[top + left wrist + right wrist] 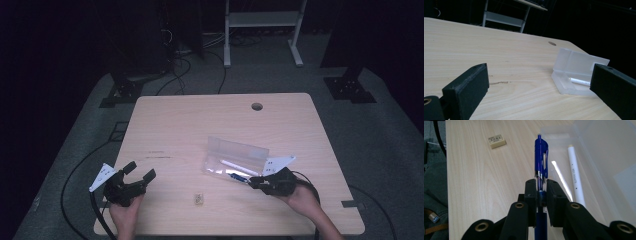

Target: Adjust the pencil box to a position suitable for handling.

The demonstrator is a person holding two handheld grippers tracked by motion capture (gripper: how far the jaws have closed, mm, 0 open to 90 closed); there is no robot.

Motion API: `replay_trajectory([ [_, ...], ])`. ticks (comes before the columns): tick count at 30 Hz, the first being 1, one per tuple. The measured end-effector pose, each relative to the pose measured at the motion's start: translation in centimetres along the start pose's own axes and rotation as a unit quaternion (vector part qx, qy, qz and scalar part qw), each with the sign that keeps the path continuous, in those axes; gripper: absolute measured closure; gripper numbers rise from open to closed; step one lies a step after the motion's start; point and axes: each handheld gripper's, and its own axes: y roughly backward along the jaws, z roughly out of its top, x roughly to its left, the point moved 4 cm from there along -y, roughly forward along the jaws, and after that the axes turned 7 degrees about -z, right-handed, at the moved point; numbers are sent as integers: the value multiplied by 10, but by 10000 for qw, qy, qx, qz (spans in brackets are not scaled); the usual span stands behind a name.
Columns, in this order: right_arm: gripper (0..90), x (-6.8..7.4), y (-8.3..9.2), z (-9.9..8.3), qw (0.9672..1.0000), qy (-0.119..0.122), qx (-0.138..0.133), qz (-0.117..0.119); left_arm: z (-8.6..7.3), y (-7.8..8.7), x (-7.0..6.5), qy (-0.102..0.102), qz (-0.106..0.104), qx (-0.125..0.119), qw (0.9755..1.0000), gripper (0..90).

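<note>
Meanwhile, the left gripper (136, 176) is idling at the desk's (200, 120) seven o'clock with fingers spread, while the right gripper (255, 182), at five o'clock, is pinching the blue pen (541, 162), which should be lowered level beside the white pen (575, 177) in the clear case (235, 157).

Blue pen (541, 160): glossy dark-blue barrel with clip and a chrome ring mid-body, pinched between the jaws of the right gripper (540, 195), its length running along the jaws with the clip end pointing away from the camera toward the case. In the high view the blue pen (237, 176) sits just at the near edge of the clear plastic pencil case (235, 157). Case is translucent, lid open and standing up at the back, tray flat on the table. Inside the tray lies a white pen (575, 175), lengthwise.
</note>
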Motion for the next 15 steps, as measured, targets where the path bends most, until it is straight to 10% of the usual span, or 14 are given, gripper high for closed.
replay_trajectory([
  [15, 789, -10, 1, 19, 10000, 42, -32, 2, 1, 1, 0, 6, -1, -27, 10000, 11],
])
